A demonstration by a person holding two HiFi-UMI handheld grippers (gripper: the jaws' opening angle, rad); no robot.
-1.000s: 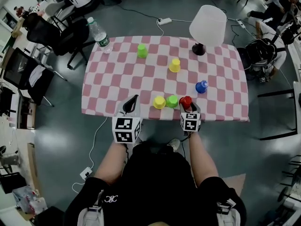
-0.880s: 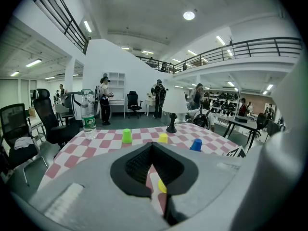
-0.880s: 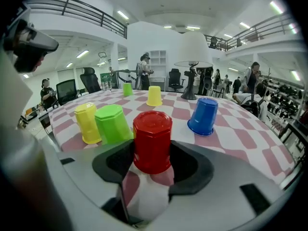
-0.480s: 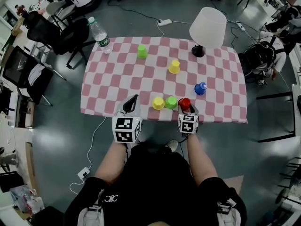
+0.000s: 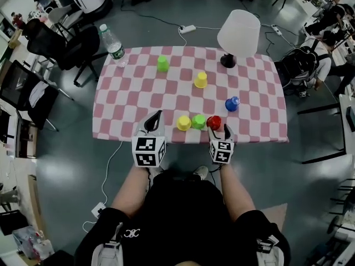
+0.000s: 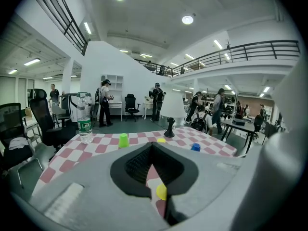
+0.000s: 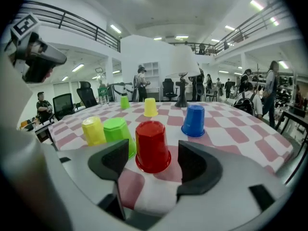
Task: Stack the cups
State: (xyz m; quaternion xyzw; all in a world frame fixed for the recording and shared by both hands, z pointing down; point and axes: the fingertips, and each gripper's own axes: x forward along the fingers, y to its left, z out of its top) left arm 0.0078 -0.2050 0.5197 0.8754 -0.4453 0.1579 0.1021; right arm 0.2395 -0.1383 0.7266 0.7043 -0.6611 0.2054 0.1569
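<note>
So the red cup [image 7: 152,146] is sitting upside down on the checked table [image 5: 133,101], near the front edge, low and a bit right of centre in the head view. It's the right-hand end of a little row: the green cup [image 5: 198,121] is just beside it on the left (can't tell if they actually touch), and the yellow cup [image 5: 183,122] is left of that. Nothing is stacked on anything yet, all of them stand singly, mouths down. My right claw [image 5: 221,129] has the red one sitting right between its jaws, but they're spread. They've just been opening, and in the right gripper view there's a clear gap of tablecloth on both sides of the cup, so the pads aren't pressing on it. My read is that this is the very start of the stacking, with the red cup lined up and not gripped. Next I'd need to either close evenly on its sides and lift it straight up over the green one, or back straight out without clipping it. The left jaw sits close to the green cup, so any sideways wobble could knock the row. My left claw [image 5: 157,118] hangs just over the front edge at lower left of the cloth, jaws pressed together on nothing. Further out, the blue cup [image 5: 232,103] is up and to the right, a second yellow cup [image 5: 201,80] and second green cup [image 5: 162,64] are toward the far side, and a lamp [image 5: 238,32] stands top right.
</note>
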